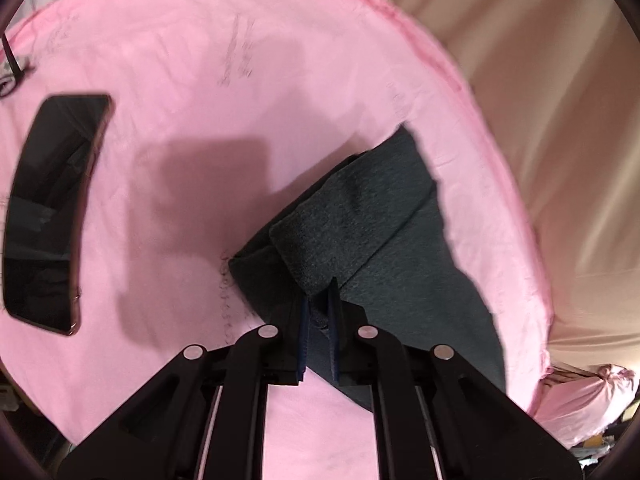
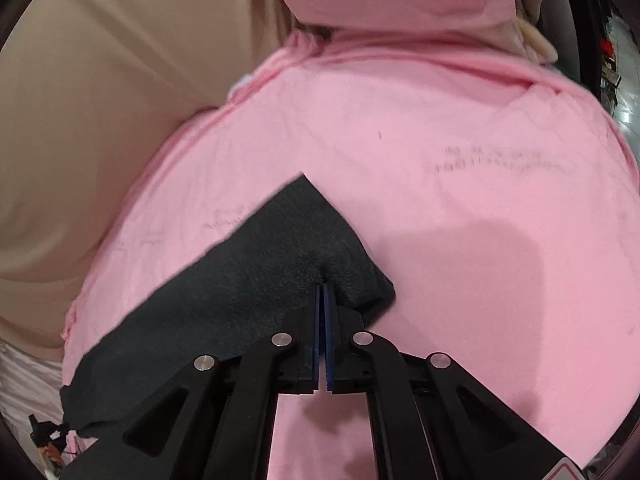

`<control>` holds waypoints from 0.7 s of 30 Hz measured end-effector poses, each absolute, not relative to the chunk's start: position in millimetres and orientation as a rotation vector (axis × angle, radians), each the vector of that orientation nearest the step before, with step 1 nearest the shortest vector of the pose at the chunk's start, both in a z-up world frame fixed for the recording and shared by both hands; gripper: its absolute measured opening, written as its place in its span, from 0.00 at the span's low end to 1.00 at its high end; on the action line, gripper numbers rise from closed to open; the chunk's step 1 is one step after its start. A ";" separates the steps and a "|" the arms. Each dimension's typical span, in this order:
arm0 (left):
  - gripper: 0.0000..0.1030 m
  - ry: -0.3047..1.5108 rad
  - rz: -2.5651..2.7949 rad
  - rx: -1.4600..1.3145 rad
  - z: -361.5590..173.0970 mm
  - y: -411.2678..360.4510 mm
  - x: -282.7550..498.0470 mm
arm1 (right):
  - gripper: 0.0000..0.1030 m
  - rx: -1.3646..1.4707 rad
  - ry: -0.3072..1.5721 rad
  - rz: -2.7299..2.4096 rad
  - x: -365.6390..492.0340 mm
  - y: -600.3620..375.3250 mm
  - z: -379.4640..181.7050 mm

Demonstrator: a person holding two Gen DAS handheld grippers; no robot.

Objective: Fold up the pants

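A big pink sheet (image 1: pixel 168 60) covers the surface that carries everything. Beyond its edge hangs a tan cloth (image 1: pixel 560 120), on the right in the left wrist view and on the left in the right wrist view.

The dark grey pants (image 1: pixel 380 216) lie on the pink sheet. They are already folded over into a thick bundle. In the left wrist view they run from the near middle up toward the far right. In the right wrist view the pants (image 2: pixel 256 264) run from the near left up to a pointed corner in the middle.

A black phone (image 1: pixel 52 208) lies flat on the sheet at the left, well apart from the pants. Its screen is dark.

There is faint grey print on the sheet (image 2: pixel 496 160), but it is too blurry to read.

The left gripper (image 1: pixel 319 308) has its fingers (image 1: pixel 305 336) close together, and they pinch a rolled fold of the pants right at the near edge of the bundle. A bit of cloth sits between the blue pads.

The right gripper (image 2: pixel 322 312) has its fingers (image 2: pixel 329 340) pressed almost flat together. Their tips bite into the near right edge of the pants, and the cloth puckers where they grip it.
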State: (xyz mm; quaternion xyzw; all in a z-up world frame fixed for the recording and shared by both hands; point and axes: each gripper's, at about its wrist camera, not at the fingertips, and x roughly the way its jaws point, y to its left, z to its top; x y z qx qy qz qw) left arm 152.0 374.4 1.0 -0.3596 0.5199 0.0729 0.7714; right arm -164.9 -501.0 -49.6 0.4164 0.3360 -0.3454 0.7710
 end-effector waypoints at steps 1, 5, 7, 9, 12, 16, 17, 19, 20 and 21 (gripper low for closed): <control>0.10 1.150 0.173 -0.782 -6.8 374.8 152.8 | 0.03 0.882 0.714 -0.776 -167.1 -494.8 -43.9; 0.14 1.102 0.176 -0.749 10.9 369.3 124.6 | 0.18 0.756 0.705 -0.795 -163.5 -449.5 -5.7; 0.35 1.049 0.190 -0.716 30.2 362.8 105.2 | 0.26 0.727 0.698 -0.693 -146.5 -415.2 9.4; 0.57 0.979 0.151 -0.724 49.7 344.2 81.7 | 0.29 0.725 0.700 -0.539 -120.4 -375.5 13.3; 0.57 0.957 0.012 -0.686 60.5 292.4 75.7 | 0.29 0.811 0.720 -0.251 -60.6 -316.5 -2.0; 0.57 1.027 -0.275 -0.685 38.0 199.6 93.1 | 0.28 0.874 0.807 -0.029 15.7 -255.1 -32.7; 0.57 1.076 -0.337 -0.686 24.0 173.3 101.8 | 0.28 0.883 0.832 -0.028 27.3 -248.2 -40.0; 0.55 1.140 -0.387 -0.697 1.9 143.5 113.4 | 0.28 0.915 0.852 -0.025 40.1 -242.5 -51.5; 0.50 1.172 -0.408 -0.707 -10.6 130.4 120.0 | 0.28 0.924 0.859 -0.035 44.6 -242.6 -55.5; 0.47 1.203 -0.435 -0.732 -22.4 121.7 126.2 | 0.28 0.931 0.861 -0.045 47.3 -242.7 -58.8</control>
